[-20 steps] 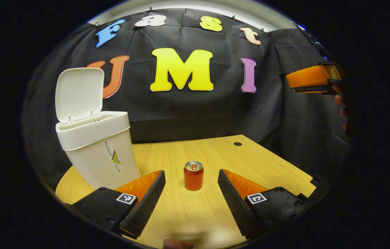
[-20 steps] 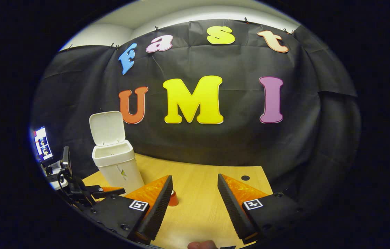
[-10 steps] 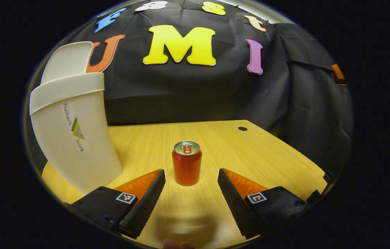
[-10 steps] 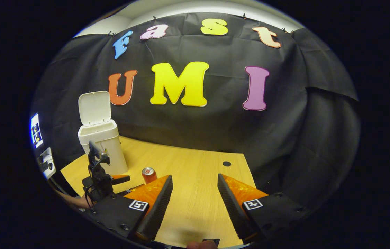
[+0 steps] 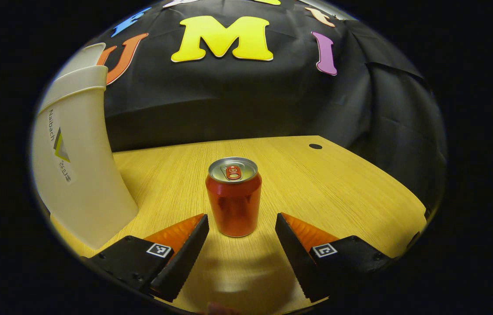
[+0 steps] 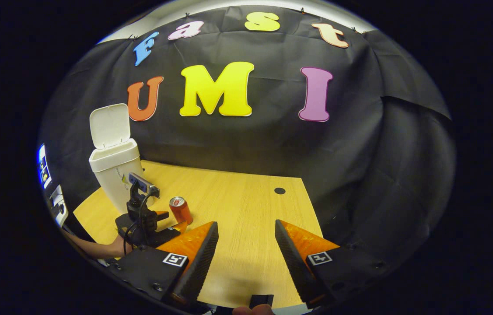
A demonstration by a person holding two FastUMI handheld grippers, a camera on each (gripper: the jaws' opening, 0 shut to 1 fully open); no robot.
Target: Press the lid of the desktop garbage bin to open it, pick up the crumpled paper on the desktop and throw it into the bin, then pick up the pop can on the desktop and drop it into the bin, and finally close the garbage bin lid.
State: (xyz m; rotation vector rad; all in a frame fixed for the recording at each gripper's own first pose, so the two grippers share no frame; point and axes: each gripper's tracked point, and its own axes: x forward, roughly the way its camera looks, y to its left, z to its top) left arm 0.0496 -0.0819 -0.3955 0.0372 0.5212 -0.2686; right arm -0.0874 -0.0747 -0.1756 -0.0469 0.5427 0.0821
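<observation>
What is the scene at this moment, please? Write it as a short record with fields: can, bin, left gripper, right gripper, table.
can: red pop can upright on the table, just ahead of the left gripper, not yet between its fingers
bin: white garbage bin at the table's left, lid open and standing up
left gripper: left gripper open, low over the table, aimed at the can
right gripper: right gripper open, holding nothing
table: wooden table with a small dark hole; no crumpled paper seen on it

The pop can (image 5: 233, 197) is showing glossy metal; the bin (image 5: 75, 157) smooth matt plastic; the table (image 5: 338, 188) matt wood grain.
</observation>
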